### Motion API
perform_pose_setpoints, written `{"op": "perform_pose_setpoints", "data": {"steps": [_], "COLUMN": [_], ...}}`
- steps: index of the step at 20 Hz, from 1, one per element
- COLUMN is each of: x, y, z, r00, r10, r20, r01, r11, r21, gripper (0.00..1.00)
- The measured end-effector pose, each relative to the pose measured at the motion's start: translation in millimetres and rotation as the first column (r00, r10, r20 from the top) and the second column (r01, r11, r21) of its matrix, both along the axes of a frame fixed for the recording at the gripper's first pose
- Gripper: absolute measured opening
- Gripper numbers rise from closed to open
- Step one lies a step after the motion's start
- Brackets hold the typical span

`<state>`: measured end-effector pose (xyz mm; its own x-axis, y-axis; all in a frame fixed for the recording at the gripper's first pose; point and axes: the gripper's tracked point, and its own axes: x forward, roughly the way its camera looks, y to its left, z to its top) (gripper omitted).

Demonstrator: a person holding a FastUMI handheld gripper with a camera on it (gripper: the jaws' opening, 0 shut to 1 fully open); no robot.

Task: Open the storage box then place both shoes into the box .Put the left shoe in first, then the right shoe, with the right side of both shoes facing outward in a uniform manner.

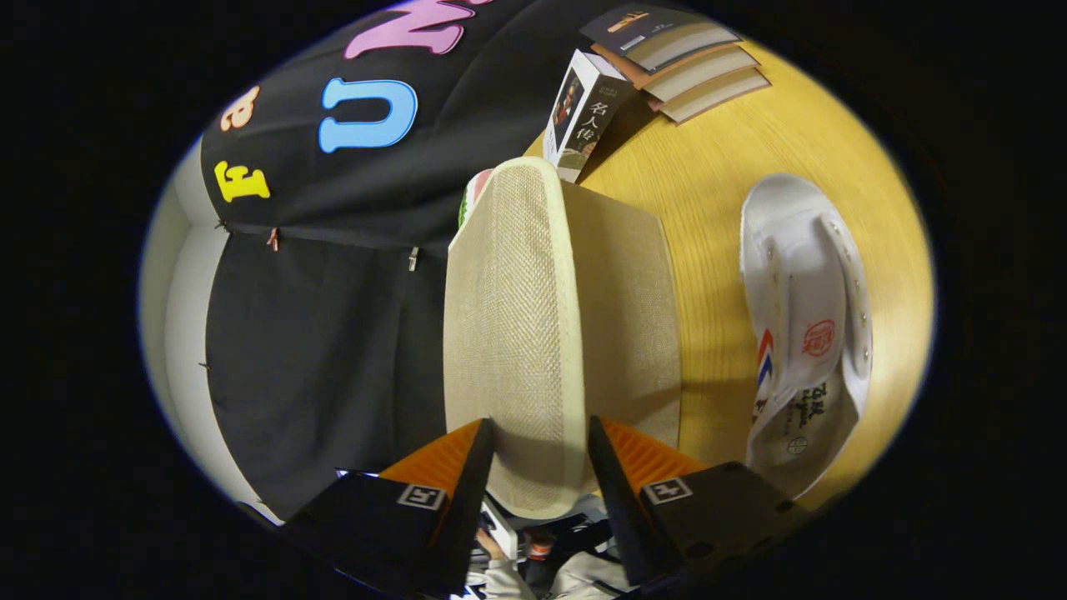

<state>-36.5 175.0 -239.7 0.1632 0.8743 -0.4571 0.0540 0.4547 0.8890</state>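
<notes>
A: Where do your fingers sit right now?

B: Your gripper (538,454) has its 2 fingers either side of the rim of the storage box lid (513,333). The woven beige lid stands on edge between them and both pads look pressed against it, so you are clamped on the lid.

A: And the box itself?

B: The storage box (625,325) is just behind the lid, its fabric side running forward from your fingers across the wooden table (708,183). The view is rolled, so the table reads as a wall beside the box.

A: Any shoe in reach?

B: 1 white shoe (804,325) lies on the table beside the box, apart from it, with a strip of bare wood between them. Its opening faces the camera.

A: What crowds the far end?

B: An upright book (583,112) stands just beyond the lid's far edge, and a stack of 3 books (679,62) lies past it near the table's edge.
</notes>
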Motion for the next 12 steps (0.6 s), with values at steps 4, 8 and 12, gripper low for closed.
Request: {"op": "perform_pose_setpoints", "data": {"steps": [4,8,12], "x": [-1,0,-3], "y": [-2,-2,-4], "z": [2,11,13], "r00": [0.998,0.997,1.000], "r10": [0.011,-0.012,-0.006], "r20": [-0.064,-0.072,-0.029], "r01": [-0.011,0.011,0.003], "r11": [1.000,1.000,0.997], "r21": [-0.002,-0.006,-0.080], "gripper": [0.56,0.21,0.06]}}
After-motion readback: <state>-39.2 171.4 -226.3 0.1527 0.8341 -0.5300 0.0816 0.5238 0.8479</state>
